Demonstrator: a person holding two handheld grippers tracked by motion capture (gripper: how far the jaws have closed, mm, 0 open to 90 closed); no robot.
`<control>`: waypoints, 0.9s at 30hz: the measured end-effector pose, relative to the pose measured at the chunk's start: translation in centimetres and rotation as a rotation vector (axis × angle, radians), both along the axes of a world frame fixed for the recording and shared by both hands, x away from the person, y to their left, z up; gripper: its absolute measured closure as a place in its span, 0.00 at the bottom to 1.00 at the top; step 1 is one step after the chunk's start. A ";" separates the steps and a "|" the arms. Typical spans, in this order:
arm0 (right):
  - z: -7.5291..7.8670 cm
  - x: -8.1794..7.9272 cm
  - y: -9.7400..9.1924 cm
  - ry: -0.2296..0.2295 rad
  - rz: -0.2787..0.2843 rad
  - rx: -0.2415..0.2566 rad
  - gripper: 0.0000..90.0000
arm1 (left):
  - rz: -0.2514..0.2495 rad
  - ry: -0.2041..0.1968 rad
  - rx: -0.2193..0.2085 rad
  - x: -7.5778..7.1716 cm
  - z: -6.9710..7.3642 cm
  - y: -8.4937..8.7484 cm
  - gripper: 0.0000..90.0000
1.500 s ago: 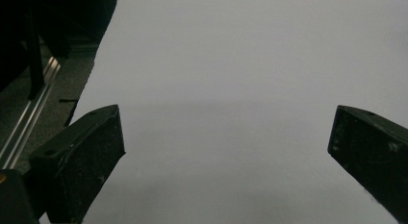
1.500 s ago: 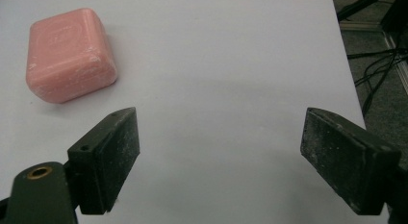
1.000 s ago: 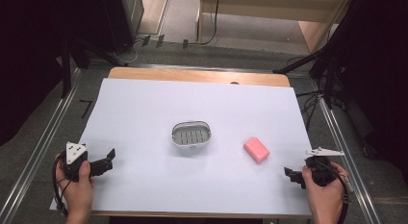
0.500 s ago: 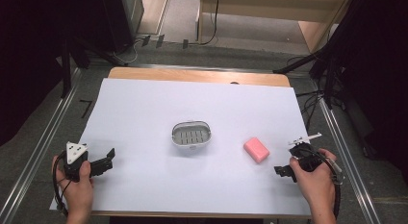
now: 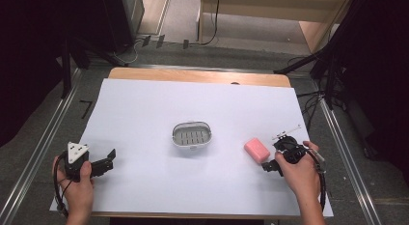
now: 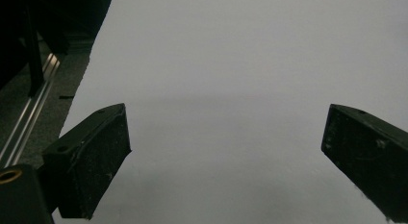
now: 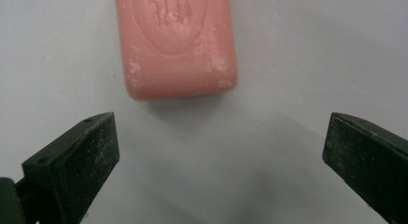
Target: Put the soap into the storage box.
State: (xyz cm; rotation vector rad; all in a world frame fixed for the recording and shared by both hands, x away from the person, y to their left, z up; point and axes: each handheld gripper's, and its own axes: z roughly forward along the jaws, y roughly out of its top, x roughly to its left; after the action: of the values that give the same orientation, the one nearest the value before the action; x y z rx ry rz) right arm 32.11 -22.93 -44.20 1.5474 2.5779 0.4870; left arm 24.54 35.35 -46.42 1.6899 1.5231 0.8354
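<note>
Table: my work surface is a white sheet (image 5: 144, 114) over a wooden top, whose far edge shows as a bare strip in the high view.

Dish: a small oval grey dish (image 5: 192, 135) with slots in its floor sits near the middle of the sheet, nothing in it.

Soap: a pink bar (image 5: 256, 149) lies flat on the sheet, to the right of the dish and apart from it. In my right gripper view it (image 7: 175, 41) lies just ahead of the jaws, with a stamped oval on its top face — the lettering is too blurred to read.

Right tongs: my right gripper (image 5: 277, 160) is in my right hand (image 5: 301, 174), just beside the soap's near right end. In its own view the two black jaws stand wide apart with only white sheet between them; the soap lies beyond the tips, not between them, and they hold nothing.

Left tongs: my left gripper (image 5: 107, 161) is in my left hand (image 5: 79, 186) at the near left of the sheet, well apart from dish and soap. Its jaws are spread wide too — bare sheet between them, nothing gripped.

Floor: grey, with metal rails along both sides of the table.
</note>
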 end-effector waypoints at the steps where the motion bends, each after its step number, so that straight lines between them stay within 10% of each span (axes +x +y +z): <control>1: 0.0 0.2 0.2 -0.003 0.009 0.001 0.00 | -0.001 0.002 0.005 0.0 0.0 0.0 0.04; 27: 0.0 3.9 4.4 0.048 0.104 -0.038 0.16 | -0.012 0.013 0.017 0.1 0.0 -0.2 0.04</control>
State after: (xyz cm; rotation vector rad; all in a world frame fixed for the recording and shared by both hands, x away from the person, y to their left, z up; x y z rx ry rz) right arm 36.02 -18.54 -44.24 1.4356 2.6979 0.4119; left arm 24.69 35.15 -46.46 1.7178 1.5178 0.8345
